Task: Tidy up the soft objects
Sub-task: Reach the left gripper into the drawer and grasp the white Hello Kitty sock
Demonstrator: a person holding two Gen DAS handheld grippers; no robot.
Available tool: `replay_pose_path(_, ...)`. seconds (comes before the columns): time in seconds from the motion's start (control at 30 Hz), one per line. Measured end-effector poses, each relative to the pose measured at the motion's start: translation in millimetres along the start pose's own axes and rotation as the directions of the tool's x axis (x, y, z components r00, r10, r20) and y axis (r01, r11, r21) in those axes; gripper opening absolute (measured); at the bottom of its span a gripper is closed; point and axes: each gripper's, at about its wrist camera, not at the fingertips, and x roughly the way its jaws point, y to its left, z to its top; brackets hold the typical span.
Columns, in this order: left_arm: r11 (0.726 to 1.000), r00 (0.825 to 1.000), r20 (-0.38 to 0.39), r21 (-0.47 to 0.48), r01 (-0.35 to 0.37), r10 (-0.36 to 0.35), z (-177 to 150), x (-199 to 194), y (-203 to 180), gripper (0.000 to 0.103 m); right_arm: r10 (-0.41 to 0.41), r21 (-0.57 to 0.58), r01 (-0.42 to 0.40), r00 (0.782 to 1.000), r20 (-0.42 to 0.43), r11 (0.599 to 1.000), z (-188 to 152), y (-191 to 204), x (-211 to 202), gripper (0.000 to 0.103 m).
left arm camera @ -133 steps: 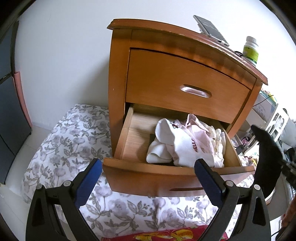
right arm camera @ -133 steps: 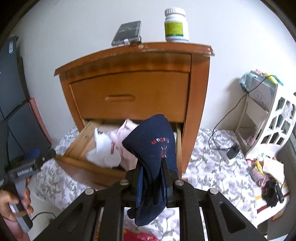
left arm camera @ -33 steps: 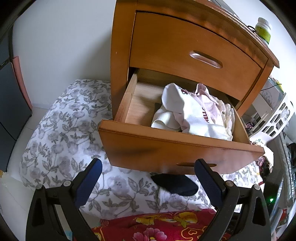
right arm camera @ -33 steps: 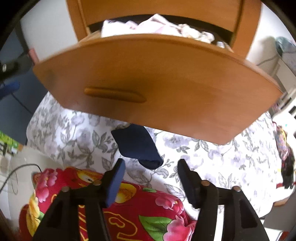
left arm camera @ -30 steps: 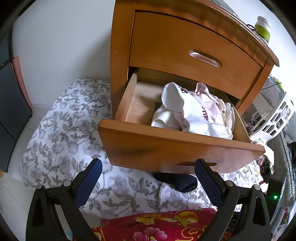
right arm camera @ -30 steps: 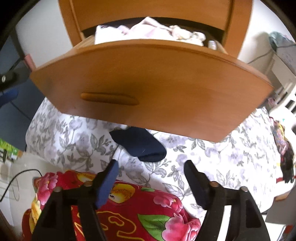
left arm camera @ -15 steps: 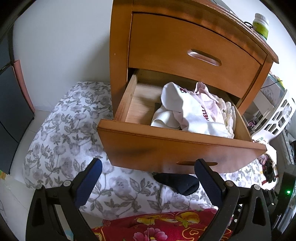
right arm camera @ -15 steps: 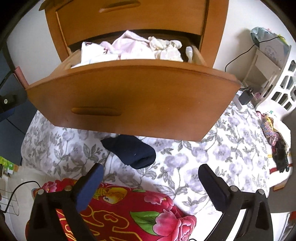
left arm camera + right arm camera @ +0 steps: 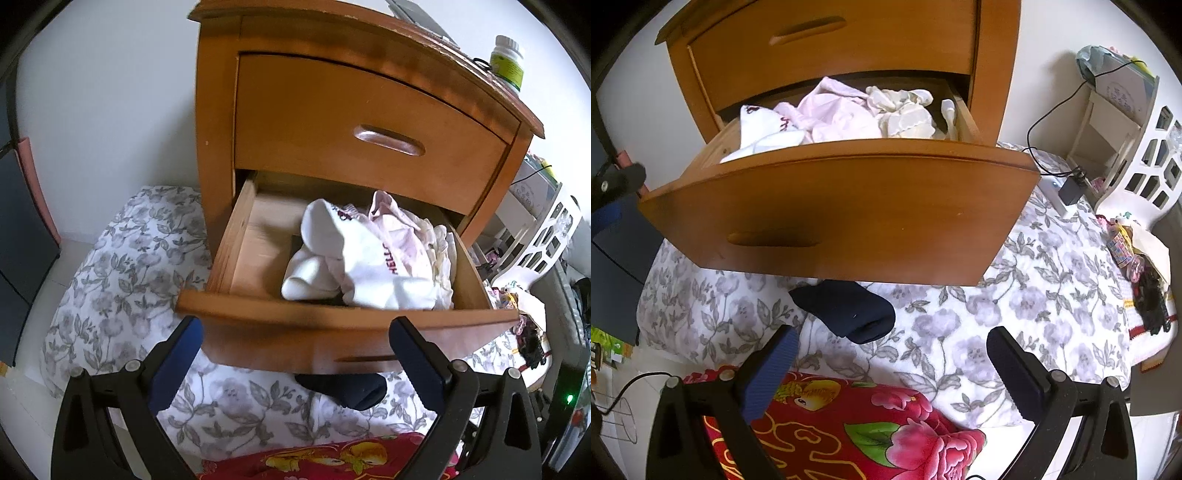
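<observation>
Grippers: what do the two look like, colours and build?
Left gripper and right gripper match: black plastic frames with triangular cut-outs and silver screws, each with two dark blue fingers. The right's finger pads are visibly ribbed. No cables or markings visible.

This is looking like a bedroom in a home: a wooden nightstand (image 9: 354, 122) is standing against a white wall, and its lower drawer (image 9: 849, 206) is hanging open with white and pale pink clothing (image 9: 373, 258) lying inside. On top of the nightstand a pill bottle (image 9: 508, 62) is standing, below it a grey floral quilt (image 9: 1015, 306) and a red flowered blanket (image 9: 857, 432) are spreading out, and to its right a white cut-out shelf unit (image 9: 1137, 147) is holding household clutter.
</observation>
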Motion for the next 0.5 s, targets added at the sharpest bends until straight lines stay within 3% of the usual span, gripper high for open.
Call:
replay_pose_path(0.2, 0.999, 0.999, -0.035, 0.042, 0.008, -0.007, 33.6, 15.3, -12.7, 0.101, 0.023, 0.009, -0.023, 1.000, 0.001, 1.000, 2.3, -5.6, 0.8, 0.103)
replay_pose_path(0.5, 0.996, 0.987, -0.154, 0.069, 0.055, -0.044, 71.9, 64.7, -29.6, 0.101, 0.018, 0.036, -0.018, 1.000, 0.000, 0.999, 6.9, -18.5, 5.2, 0.103)
